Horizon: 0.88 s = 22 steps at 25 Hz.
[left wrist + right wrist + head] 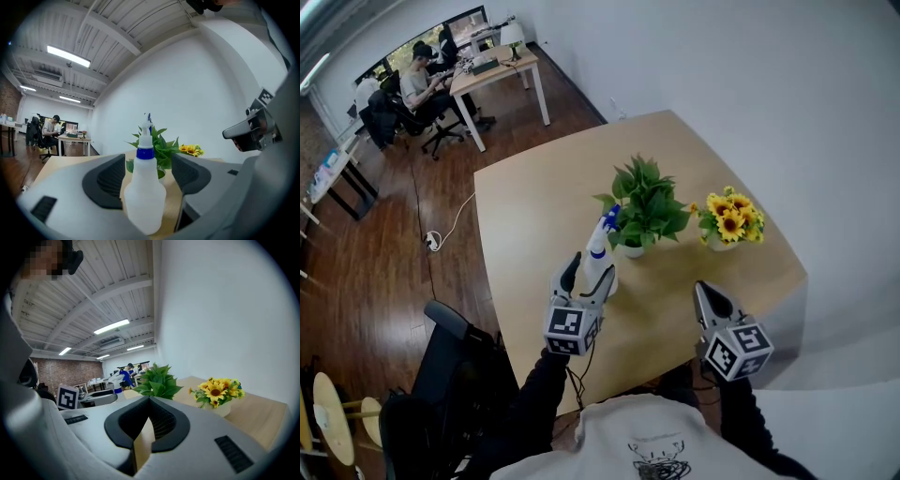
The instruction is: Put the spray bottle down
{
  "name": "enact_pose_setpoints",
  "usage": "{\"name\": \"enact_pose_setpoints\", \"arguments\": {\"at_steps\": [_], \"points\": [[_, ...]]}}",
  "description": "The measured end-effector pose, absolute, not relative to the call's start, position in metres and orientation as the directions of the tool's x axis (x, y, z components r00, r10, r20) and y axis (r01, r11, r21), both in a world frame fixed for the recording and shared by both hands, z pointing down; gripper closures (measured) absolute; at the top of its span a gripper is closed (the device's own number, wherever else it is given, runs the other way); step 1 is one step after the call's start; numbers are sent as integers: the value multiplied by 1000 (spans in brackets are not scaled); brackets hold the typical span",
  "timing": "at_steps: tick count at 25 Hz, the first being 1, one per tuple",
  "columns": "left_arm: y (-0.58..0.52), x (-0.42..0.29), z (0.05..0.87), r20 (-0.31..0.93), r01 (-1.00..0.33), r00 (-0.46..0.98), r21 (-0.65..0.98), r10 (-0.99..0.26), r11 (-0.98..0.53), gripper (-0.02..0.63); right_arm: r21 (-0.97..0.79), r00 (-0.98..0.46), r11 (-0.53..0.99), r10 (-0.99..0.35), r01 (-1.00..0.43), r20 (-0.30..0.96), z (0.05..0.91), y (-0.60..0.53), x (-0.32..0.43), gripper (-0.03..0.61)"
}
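Observation:
A white spray bottle with a blue collar and trigger head stands upright on the wooden table, near its front edge. My left gripper is level with the bottle, one jaw on each side of its body. In the left gripper view the bottle fills the space between the dark pads, and a narrow gap shows on each side, so the jaws are open and not pressing. My right gripper hovers to the right with its jaws together and nothing in them; the right gripper view shows its tips meeting.
A green potted plant stands just behind the bottle, and a pot of sunflowers sits to its right. A black office chair is at the table's near left. A person sits at a far desk.

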<state>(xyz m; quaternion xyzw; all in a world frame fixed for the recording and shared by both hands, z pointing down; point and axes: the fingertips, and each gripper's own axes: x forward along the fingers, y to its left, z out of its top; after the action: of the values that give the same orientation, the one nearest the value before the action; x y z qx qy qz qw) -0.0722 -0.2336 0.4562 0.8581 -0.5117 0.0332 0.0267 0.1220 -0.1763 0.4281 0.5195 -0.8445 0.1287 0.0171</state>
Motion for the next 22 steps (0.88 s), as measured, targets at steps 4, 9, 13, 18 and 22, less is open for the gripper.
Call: {"name": "enact_pose_setpoints", "arguments": {"at_steps": [4, 9, 13, 18, 22], "points": [[-202, -90, 466, 105, -903, 430, 45, -896, -428, 344, -207, -472, 438, -866, -875, 162, 431, -177, 116, 600], [-170, -99, 473, 179, -924, 382, 65, -907, -376, 615, -209, -485, 451, -862, -868, 150, 428, -178, 107, 600], [-155, -85, 480, 264, -900, 437, 124, -860, -419, 615, -204, -493, 462, -859, -863, 140, 425, -178, 103, 600], [-143, -63, 481, 302, -855, 516, 122, -801, -504, 615, -205, -498, 468, -858, -860, 127, 423, -176, 98, 600], [-142, -58, 477, 308, -848, 528, 148, -791, -508, 615, -192, -494, 468, -860, -863, 126, 423, -174, 98, 600]]}}
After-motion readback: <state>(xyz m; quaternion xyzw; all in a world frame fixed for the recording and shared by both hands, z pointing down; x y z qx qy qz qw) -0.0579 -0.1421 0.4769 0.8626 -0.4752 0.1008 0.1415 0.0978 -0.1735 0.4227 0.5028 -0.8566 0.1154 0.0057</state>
